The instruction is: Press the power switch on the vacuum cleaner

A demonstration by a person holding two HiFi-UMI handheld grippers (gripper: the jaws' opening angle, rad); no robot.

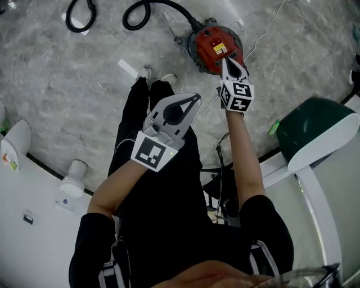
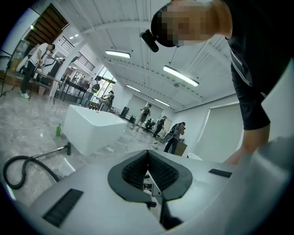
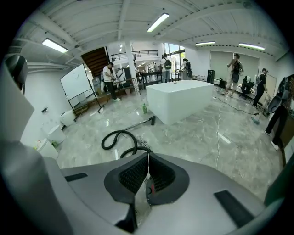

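Observation:
The red, round vacuum cleaner (image 1: 214, 44) stands on the marble floor ahead of the person's feet, with a yellow label on top. Its black hose (image 1: 147, 11) curls off to the left. My right gripper (image 1: 225, 58) is shut, and its tips lie over the vacuum's near top edge; whether they touch it I cannot tell. In the right gripper view the shut jaws (image 3: 148, 157) hide nearly all of the vacuum; only a red sliver (image 3: 149, 187) shows between them. My left gripper (image 1: 197, 97) is shut on nothing, held higher above the person's legs. In its own view the left gripper (image 2: 148, 152) points across the room.
A white power cord (image 1: 263, 35) runs off to the right of the vacuum. A dark green and white fixture (image 1: 315, 132) stands at the right. White fixtures (image 1: 17, 143) stand at the left. A big white tub (image 3: 181, 104) and several people are farther off.

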